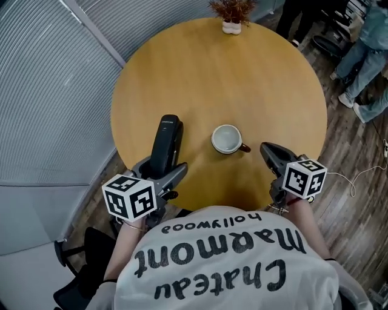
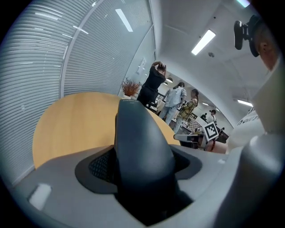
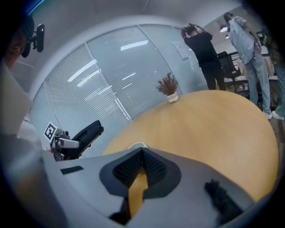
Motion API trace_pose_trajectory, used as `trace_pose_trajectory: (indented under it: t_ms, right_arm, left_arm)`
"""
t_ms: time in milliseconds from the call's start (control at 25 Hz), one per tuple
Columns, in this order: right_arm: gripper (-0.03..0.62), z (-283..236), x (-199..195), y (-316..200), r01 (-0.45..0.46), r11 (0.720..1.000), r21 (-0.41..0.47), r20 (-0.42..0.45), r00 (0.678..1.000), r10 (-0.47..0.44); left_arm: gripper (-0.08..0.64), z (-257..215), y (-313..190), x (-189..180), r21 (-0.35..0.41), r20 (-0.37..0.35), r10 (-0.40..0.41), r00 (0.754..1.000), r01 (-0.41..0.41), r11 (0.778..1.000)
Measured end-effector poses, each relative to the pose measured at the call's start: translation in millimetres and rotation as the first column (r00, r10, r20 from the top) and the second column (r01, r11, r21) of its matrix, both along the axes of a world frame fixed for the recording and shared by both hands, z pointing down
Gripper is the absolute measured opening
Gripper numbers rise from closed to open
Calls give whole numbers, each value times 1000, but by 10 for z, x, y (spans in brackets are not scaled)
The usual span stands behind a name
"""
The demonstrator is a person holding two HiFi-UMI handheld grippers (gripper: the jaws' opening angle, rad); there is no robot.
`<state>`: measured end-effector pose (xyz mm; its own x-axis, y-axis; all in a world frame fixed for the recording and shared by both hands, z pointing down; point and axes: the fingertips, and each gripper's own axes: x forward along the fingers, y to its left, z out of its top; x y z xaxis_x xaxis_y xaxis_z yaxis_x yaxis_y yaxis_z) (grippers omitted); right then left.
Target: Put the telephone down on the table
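The telephone (image 1: 167,142) is a black handset, held above the near left part of the round wooden table (image 1: 242,79). My left gripper (image 1: 161,172) is shut on its lower end, and the handset sticks out forward past the jaws. In the left gripper view the telephone (image 2: 142,151) fills the space between the grey jaws. My right gripper (image 1: 270,152) hangs over the table's near right edge, shut with nothing in it. In the right gripper view the pads (image 3: 152,166) meet at their tips, and the telephone (image 3: 85,133) shows at the far left.
A white mug (image 1: 227,139) with a dark handle stands on the table between the two grippers. A small potted plant (image 1: 232,13) sits at the far edge. People (image 3: 202,44) stand beyond the table. Slatted blinds (image 1: 54,91) run along the left.
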<state>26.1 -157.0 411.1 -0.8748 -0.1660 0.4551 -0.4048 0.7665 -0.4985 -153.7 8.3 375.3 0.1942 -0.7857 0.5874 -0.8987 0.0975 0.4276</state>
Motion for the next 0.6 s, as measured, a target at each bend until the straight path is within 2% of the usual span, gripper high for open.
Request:
trace_pose_trajectory:
  t_ms: [360, 480, 600]
  right_arm:
    - [14, 109, 221, 219, -181, 983, -43, 32, 983, 183]
    - [14, 152, 385, 433, -262, 962, -83, 18, 964, 264]
    - [14, 239, 344, 602, -347, 929, -128, -18, 938, 347]
  left_arm:
    - [354, 131, 3, -175, -29, 57, 117, 991, -116, 993]
    - [356, 169, -31, -292, -49, 86, 149, 985, -145, 988]
    - [356, 304, -209, -630, -68, 84, 184, 979, -179, 982]
